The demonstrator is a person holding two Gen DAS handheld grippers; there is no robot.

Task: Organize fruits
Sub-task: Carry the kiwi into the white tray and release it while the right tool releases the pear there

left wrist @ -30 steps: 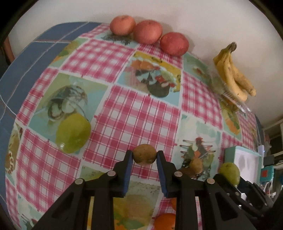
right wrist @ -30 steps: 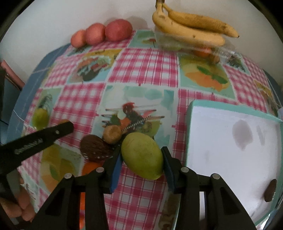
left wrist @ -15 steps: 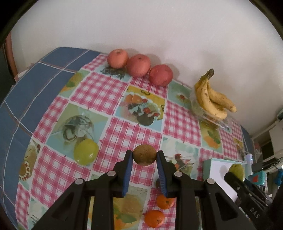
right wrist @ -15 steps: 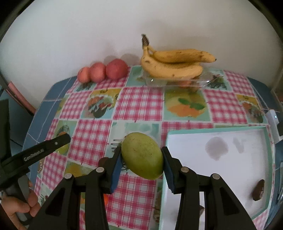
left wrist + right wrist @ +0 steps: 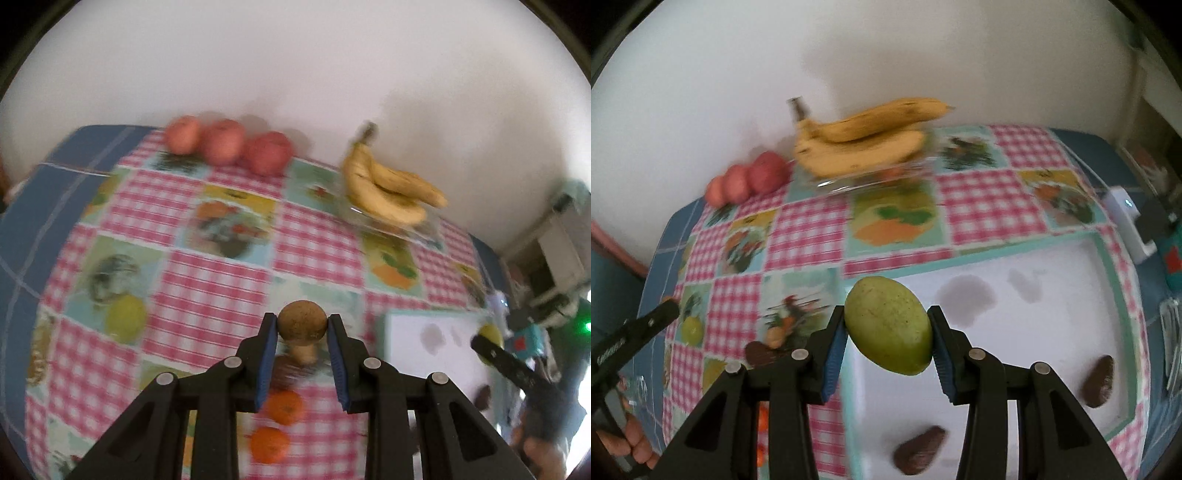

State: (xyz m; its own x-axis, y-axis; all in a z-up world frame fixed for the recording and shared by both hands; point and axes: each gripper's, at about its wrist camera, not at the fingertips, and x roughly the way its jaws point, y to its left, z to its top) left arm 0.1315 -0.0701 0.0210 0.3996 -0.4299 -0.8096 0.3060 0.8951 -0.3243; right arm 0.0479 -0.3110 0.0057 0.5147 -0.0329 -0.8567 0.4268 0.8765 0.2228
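Note:
My left gripper point(image 5: 302, 325) is shut on a small round brown fruit point(image 5: 302, 322) and holds it high above the checked tablecloth. My right gripper point(image 5: 888, 326) is shut on a green mango point(image 5: 888, 325) above the near left edge of a white tray with a teal rim point(image 5: 1052, 236). Two dark brown fruits point(image 5: 1097, 376) point(image 5: 919, 449) lie in the tray. The tray also shows in the left wrist view point(image 5: 424, 334).
Three red apples point(image 5: 225, 142) and a banana bunch point(image 5: 388, 192) on a clear dish stand by the back wall. A green fruit point(image 5: 125, 317), another brown fruit point(image 5: 303, 354), a dark fruit and two oranges point(image 5: 284, 406) lie on the cloth.
Both grippers have risen and swung to the right with their fruits. The mango has come over the tray's left edge. The left gripper now looks further along the table.

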